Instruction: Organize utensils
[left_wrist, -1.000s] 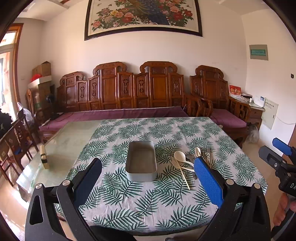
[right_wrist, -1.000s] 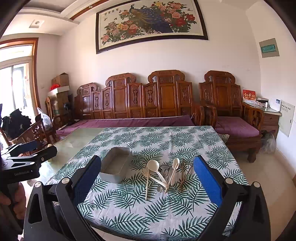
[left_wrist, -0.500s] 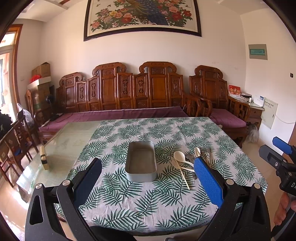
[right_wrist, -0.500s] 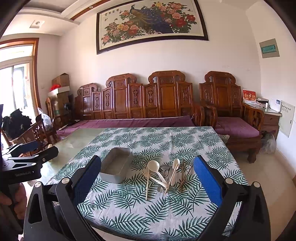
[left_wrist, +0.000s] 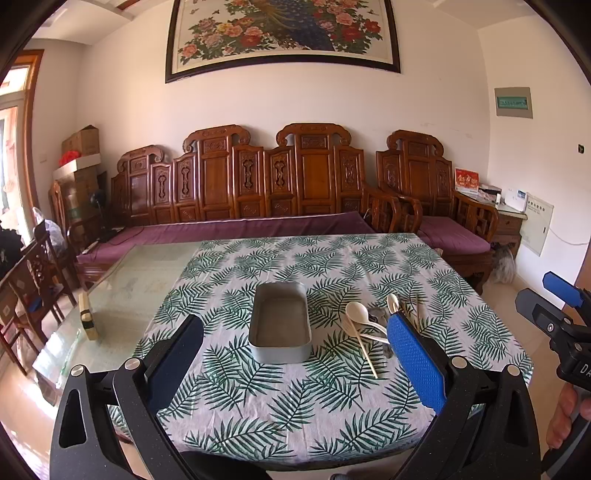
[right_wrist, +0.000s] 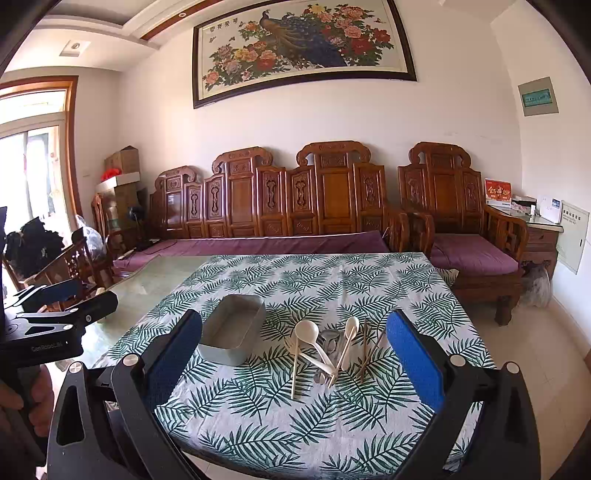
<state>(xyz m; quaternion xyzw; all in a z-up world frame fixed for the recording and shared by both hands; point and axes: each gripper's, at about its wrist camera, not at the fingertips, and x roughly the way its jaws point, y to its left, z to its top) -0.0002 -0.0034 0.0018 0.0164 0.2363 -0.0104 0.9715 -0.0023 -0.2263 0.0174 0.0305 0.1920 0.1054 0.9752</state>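
A grey rectangular tin (left_wrist: 279, 325) (right_wrist: 232, 338) stands empty on the leaf-print cloth (left_wrist: 295, 398) (right_wrist: 280, 413). To its right lies a loose pile of utensils (left_wrist: 369, 325) (right_wrist: 328, 350): cream spoons, a fork, chopsticks and a metal piece. My left gripper (left_wrist: 295, 354) hangs open before the near table edge, in line with the tin, its fingers empty. My right gripper (right_wrist: 293, 347) is open too, held back from the table with the pile framed between its fingers. Each gripper shows at the side of the other's view.
Bare glass table top (left_wrist: 122, 291) lies left of the cloth, with a small wooden block (left_wrist: 88, 317) on it. A carved wooden bench with purple cushions (left_wrist: 236, 229) stands behind the table. Wooden chairs (left_wrist: 29, 280) stand at the left. A person's hand (left_wrist: 569, 417) holds the right gripper.
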